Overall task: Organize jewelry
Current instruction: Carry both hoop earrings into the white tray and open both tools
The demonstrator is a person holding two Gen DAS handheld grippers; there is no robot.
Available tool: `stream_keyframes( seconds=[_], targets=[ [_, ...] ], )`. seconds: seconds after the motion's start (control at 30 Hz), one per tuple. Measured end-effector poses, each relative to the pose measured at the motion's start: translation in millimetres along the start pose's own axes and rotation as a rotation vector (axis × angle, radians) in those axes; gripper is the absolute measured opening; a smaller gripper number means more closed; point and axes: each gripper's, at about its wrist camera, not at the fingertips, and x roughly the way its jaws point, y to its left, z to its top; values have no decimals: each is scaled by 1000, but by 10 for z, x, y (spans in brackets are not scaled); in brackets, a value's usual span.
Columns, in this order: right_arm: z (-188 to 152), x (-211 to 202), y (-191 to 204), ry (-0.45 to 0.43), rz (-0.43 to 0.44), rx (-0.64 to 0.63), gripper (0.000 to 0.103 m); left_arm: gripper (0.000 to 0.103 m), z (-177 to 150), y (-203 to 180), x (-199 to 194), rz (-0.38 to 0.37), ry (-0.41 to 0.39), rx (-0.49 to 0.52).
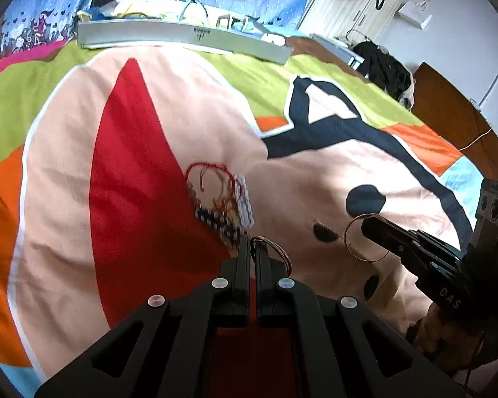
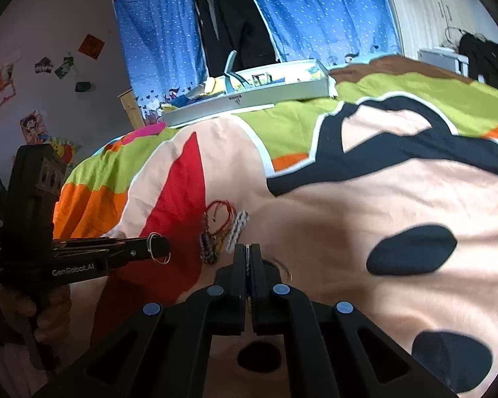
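Observation:
A pile of bracelets (image 1: pixel 222 199) lies on the bedspread: a red cord, a dark beaded band and a white woven band, also in the right wrist view (image 2: pixel 224 232). My left gripper (image 1: pixel 253 242) is shut on a copper-coloured bangle (image 1: pixel 282 252), just in front of the pile. It shows at the left of the right wrist view (image 2: pixel 159 247) with the bangle (image 2: pixel 161 260) hanging from its tip. My right gripper (image 2: pixel 248 248) is shut on a thin wire bangle (image 2: pixel 247 260), seen edge-on. From the left wrist view, that gripper (image 1: pixel 368 225) holds the thin bangle (image 1: pixel 347 242) upright above the bedspread.
A long grey tray (image 1: pixel 182 36) with assorted items sits at the far edge of the bed (image 2: pixel 249 101). The colourful cartoon bedspread (image 1: pixel 149 132) covers the whole surface. A blue curtain (image 2: pixel 156 33) and dark clothes hang behind. A hand (image 2: pixel 49 311) grips the left tool.

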Motion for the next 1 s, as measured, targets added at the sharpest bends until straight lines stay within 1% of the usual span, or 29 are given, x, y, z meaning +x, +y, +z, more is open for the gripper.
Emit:
stream_keyframes(
  seconds=[0.17,0.3,0.43,0.5,0.63,0.83,1.0],
  targets=[
    [246,-12,18,-21,20,-35,3,0,146,33,-20,6,-46,-7],
    [506,2,33,-28,39,-63,3,0,304,126,-61,5,-67,-52],
    [841,55,56,-31,78,-82,3,0,601,296,-170,15,-107,-99],
    [1016,114,60,-29,96,-90,3,0,736,389,-216,26,-125,-107],
    [1341,280,53,-25,122,-105,3,0,1062,587,-262,63,-154,-122],
    [1943,669,106,-52,159,-148,3,0,1626,916,-294,107,-206,-160],
    [2408,1147,305,-60,221,-177,3,0,2097,1203,-288,143,-242,-195]
  ],
)
